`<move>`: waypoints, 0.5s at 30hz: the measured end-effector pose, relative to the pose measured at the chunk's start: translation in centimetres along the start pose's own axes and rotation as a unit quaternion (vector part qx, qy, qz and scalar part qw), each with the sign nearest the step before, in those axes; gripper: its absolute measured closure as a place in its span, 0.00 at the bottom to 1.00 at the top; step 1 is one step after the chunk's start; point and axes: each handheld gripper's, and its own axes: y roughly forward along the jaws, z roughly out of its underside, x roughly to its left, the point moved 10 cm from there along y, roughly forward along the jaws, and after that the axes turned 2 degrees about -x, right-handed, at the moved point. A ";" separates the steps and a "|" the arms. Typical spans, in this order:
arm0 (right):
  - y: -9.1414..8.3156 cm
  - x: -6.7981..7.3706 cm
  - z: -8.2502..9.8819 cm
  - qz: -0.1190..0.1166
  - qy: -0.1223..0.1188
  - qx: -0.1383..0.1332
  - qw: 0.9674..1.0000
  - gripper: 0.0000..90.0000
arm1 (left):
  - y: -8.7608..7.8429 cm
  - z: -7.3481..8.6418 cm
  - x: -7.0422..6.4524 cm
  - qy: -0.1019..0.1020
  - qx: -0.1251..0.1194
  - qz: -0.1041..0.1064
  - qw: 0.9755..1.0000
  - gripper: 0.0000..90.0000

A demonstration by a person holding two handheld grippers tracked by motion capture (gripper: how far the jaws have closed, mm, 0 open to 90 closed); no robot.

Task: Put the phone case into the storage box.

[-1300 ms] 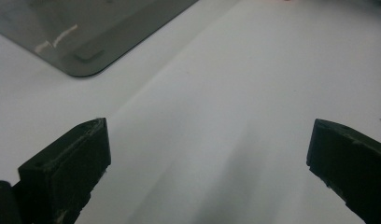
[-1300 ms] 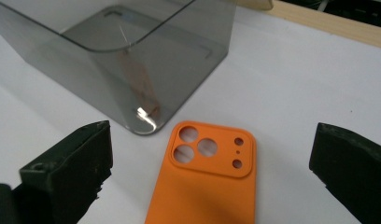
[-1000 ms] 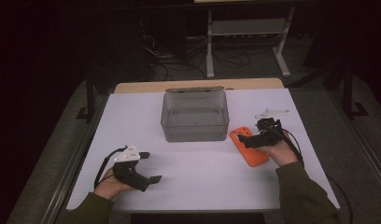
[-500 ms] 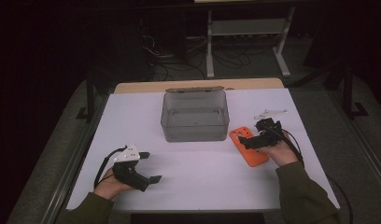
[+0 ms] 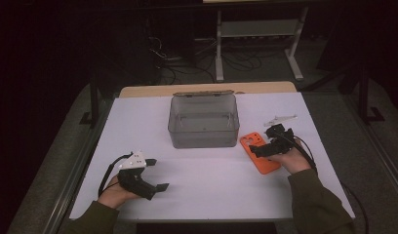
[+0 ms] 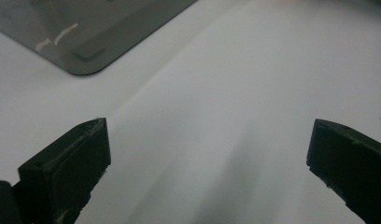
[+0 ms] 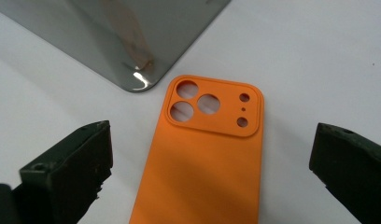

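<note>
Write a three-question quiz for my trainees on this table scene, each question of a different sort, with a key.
1. True or false: the right hand-held gripper has its jaws shut on the orange phone case.
2. Multiple choice: the grey see-through box stands (A) at the middle of the white table, towards the far edge, (B) beside the left hand-held gripper, (C) on top of the phone case.
3. Fill in: between the left hand-held gripper's open jaws lies only bare ____ table.

Key: 1 false, the jaws stand wide apart on either side of the case; 2 A; 3 white.
</note>
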 end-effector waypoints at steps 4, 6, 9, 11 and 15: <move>0.1 0.0 0.2 0.000 0.003 0.008 1.000 0.00 | 0.0 0.0 0.0 0.000 0.000 0.000 1.000 0.00; 0.2 0.0 0.3 0.001 0.003 0.011 1.000 0.00 | 0.0 0.0 0.0 0.000 0.000 0.000 1.000 0.00; 0.3 0.0 0.5 0.000 0.003 0.019 1.000 0.00 | 0.0 0.0 0.0 -0.001 -0.001 0.001 1.000 0.00; 0.3 0.0 0.7 0.000 0.003 0.023 1.000 0.00 | 0.0 0.0 0.0 -0.001 -0.001 0.000 1.000 0.00; 0.4 0.0 0.9 0.000 0.003 0.031 1.000 0.00 | 0.0 0.0 0.0 0.000 -0.001 0.000 1.000 0.00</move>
